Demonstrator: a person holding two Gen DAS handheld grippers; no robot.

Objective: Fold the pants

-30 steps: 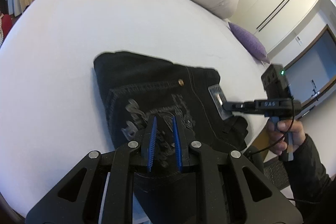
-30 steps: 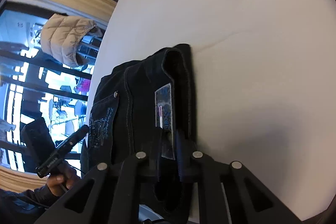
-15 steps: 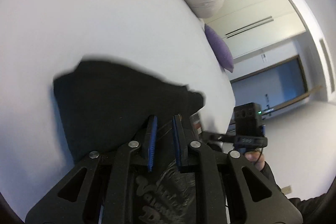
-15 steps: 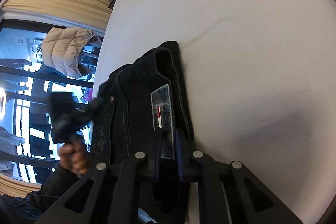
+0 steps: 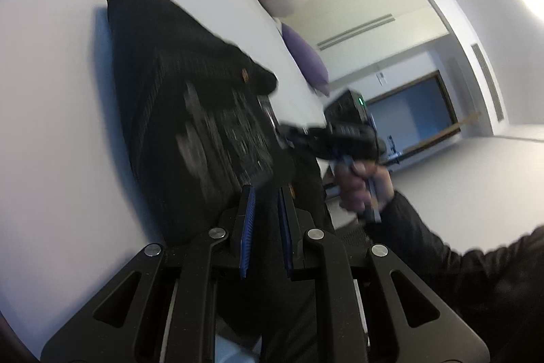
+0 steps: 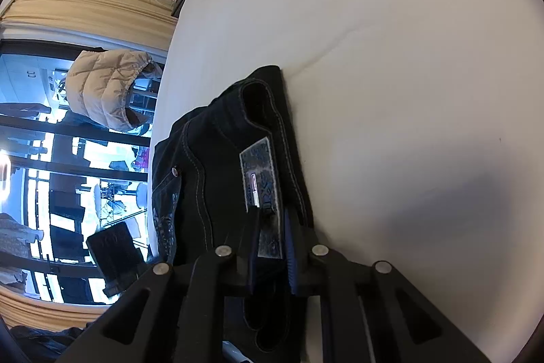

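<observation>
Both tongs, left [image 5: 265, 196] and right [image 6: 272, 216], grip black pants [image 6: 217, 165].

- Left gripper [image 5: 266, 193] has dropped and tilted up since a second ago; its view now skims along the bed [image 5: 57, 111] rather than looking down on it.
- Black pants [image 5: 190, 111] fill more of the left wrist view, motion-blurred; pocket embroidery smeared, far folded edge now high in the picture.
- Right gripper [image 5: 289, 133] and the hand [image 5: 360, 182] holding it sit closer to picture centre in the left view.
- In the right wrist view, the left gripper's black body [image 6: 115, 257] has sunk to the lower left; the hand seen half a second ago has gone from sight.
</observation>
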